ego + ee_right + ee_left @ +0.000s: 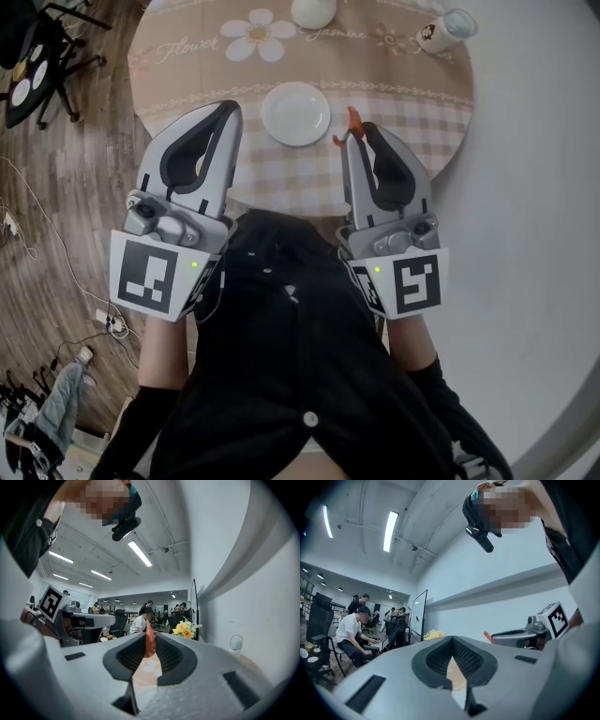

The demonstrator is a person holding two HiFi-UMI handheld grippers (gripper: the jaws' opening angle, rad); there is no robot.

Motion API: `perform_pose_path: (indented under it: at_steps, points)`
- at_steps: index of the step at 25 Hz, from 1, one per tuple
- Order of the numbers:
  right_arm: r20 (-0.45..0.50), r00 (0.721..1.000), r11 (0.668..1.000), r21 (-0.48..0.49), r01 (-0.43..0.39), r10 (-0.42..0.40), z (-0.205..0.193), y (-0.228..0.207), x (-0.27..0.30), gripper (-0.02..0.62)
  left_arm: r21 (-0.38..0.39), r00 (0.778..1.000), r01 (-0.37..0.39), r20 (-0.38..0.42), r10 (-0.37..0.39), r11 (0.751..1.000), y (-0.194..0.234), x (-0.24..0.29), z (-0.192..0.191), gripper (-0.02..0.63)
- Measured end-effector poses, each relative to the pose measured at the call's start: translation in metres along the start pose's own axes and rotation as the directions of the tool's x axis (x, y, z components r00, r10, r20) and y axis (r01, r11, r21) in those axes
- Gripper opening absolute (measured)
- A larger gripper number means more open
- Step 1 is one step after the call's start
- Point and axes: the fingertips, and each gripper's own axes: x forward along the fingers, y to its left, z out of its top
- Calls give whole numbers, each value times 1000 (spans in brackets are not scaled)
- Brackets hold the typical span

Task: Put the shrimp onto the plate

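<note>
While the right tool (354, 131) is clenched on the shrimp (351, 123), held upright at its tips over the near part of the bench (412, 80), the bare plate (296, 113) lies just to its left, between it and the closed, empty left tool (228, 111).

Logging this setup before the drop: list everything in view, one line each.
plate: one, white, table centre
shrimp: one, orange, in right gripper's jaws, beside plate
round vessel: one, white, table's far edge
cup: one, white with dark print, table's far right
table: one, round, beige flowered cloth, before the person
office chair: one, black, floor at left
left gripper: one, grey, shut, left of plate
right gripper: one, grey, shut on shrimp
</note>
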Motion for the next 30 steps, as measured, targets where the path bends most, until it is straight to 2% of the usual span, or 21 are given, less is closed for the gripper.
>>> perform_pose_path:
  at_steps: [20, 30]
  points:
    - [-37, 990, 990, 0, -138, 138, -24, -17, 39, 51, 0, 991, -135, -28, 135, 991, 10, 9, -8, 2]
    - [-111, 976, 982, -4, -188, 186, -62, -12, 61, 51, 2, 979, -202, -30, 202, 979, 26, -1, -7, 2]
